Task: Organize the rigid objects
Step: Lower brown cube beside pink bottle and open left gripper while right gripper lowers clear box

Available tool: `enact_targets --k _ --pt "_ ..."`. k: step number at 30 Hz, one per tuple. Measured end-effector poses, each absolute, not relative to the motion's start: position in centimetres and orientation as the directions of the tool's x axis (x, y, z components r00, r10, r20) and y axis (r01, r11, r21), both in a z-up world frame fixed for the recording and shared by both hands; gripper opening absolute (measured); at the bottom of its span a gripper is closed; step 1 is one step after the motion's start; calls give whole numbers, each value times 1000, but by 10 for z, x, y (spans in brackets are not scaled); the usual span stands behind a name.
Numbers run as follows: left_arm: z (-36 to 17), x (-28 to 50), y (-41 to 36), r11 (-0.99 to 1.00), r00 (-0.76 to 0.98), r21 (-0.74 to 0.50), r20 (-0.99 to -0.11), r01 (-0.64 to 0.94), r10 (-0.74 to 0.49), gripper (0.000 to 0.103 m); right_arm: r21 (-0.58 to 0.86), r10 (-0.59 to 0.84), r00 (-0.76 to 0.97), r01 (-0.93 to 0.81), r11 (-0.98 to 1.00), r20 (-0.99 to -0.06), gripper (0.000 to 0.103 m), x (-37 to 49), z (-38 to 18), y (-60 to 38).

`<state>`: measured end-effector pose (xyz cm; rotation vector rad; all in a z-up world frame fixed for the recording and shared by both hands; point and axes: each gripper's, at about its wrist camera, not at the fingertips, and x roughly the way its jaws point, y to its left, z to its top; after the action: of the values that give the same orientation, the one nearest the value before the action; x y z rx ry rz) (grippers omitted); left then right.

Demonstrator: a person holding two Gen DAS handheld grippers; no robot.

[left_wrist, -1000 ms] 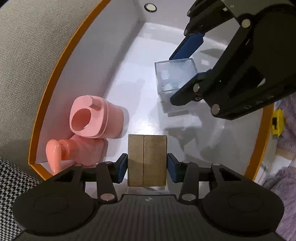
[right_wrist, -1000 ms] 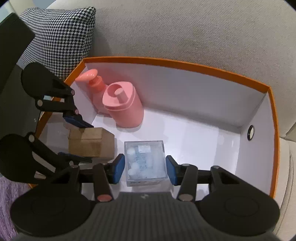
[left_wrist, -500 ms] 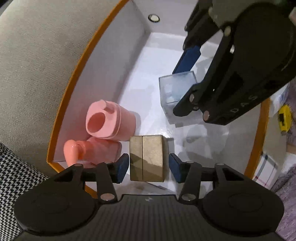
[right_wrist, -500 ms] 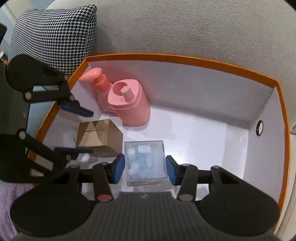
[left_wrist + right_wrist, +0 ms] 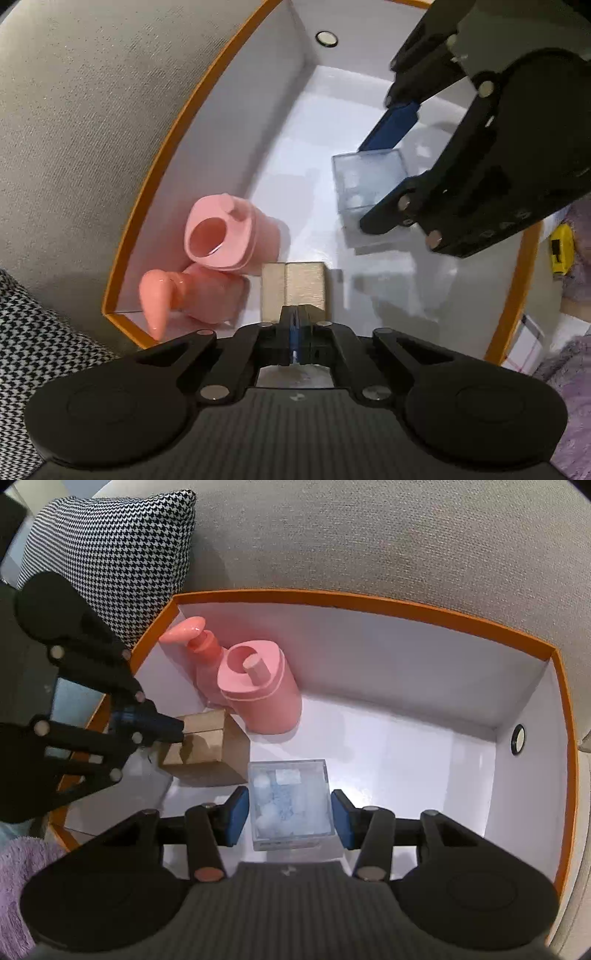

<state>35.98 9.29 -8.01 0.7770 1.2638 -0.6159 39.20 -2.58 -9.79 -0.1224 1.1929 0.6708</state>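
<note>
Right wrist view alone shows right tongs (image 5: pixel 289 814) spread beside clear box (image 5: pixel 290 805); left tongs (image 5: pixel 295 326) pressed together.

Pinks, browns and orange trim showing inside a white box

The box (image 5: pixel 369 602) is showing an orange rim; two pink bottles (image 5: pixel 258 686), a brown carton (image 5: pixel 207 746) and a clear cube (image 5: pixel 291 797) are sitting inside, beside a black-and-white houndstooth cushion (image 5: pixel 110 554) and grey sofa (image 5: pixel 369 535).

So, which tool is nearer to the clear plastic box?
The right. The right tool has its fingers on either side of the clear plastic box, whereas the left tool is shut and empty above the brown cardboard box beside it.
</note>
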Motion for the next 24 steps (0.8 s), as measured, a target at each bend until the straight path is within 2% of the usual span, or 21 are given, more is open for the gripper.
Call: enact_targets --k 1,2,4,5,10,14,17,19,21,23,24 --pt "-78 359 93 610 213 166 -977 775 -4 18 257 421 201 -543 799 -885 50 392 -97 -26" --pt "-77 358 93 613 219 164 -976 773 -15 34 258 423 201 -545 797 -884 50 391 -97 -25" --pt "-77 357 94 612 233 172 -972 772 -21 50 254 421 199 -552 794 -885 50 391 -98 -24" --pt "-78 358 94 612 240 184 -971 769 -10 52 252 419 198 -554 794 -886 50 392 -99 -24" --pt "-89 366 92 613 214 180 -977 769 19 54 250 415 195 -552 795 -889 50 394 -101 -22" --pt "-90 372 92 626 220 180 -975 759 14 49 251 418 191 -561 789 -888 50 392 -99 -23" --pt "-83 361 88 580 261 221 -965 784 15 18 242 409 195 -559 793 -891 50 392 -99 -23" --pt "-79 357 86 566 271 231 -963 791 13 5 240 405 196 -555 797 -893 50 392 -100 -23" --pt "-81 356 85 561 262 237 -964 793 38 7 240 404 197 -551 799 -893 50 392 -100 -22" --pt "-85 356 86 570 270 251 -961 782 52 19 245 407 194 -549 799 -892 50 391 -99 -22" --pt "-85 357 87 574 270 253 -961 779 57 19 249 412 192 -551 796 -891 50 391 -99 -21"
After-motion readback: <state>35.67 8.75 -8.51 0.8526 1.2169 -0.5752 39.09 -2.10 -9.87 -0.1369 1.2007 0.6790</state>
